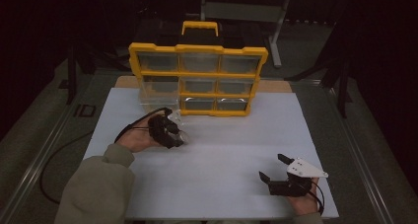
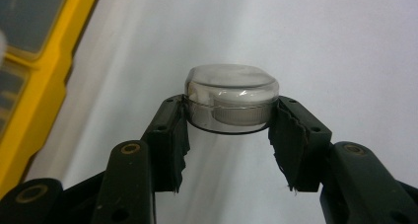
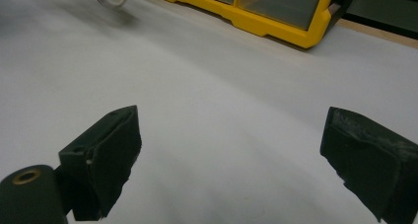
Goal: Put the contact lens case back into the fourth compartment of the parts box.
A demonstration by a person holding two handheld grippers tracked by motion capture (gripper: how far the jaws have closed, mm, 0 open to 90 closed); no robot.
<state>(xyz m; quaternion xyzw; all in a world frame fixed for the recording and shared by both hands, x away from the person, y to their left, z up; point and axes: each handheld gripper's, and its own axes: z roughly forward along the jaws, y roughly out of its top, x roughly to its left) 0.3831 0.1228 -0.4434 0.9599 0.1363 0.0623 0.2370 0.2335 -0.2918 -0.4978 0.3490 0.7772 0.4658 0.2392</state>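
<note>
White sheet over a dim bench (image 1: 212,155) — one clear container held, one yellow organizer at the back.

Nearest, the right gripper (image 1: 276,170) rests low on the sheet, its fingers (image 3: 106,152) spread wide with nothing between them. Further in, the left gripper (image 1: 172,132) is clenched on a single small round clear container (image 2: 230,98); the left gripper view shows what the high view blurs — the two pads press its opposite sides, lid facing away, above the sheet. Farthest stands one yellow organizer (image 1: 197,78) with nine clear drawers in three rows, its carry handle on top.
</note>
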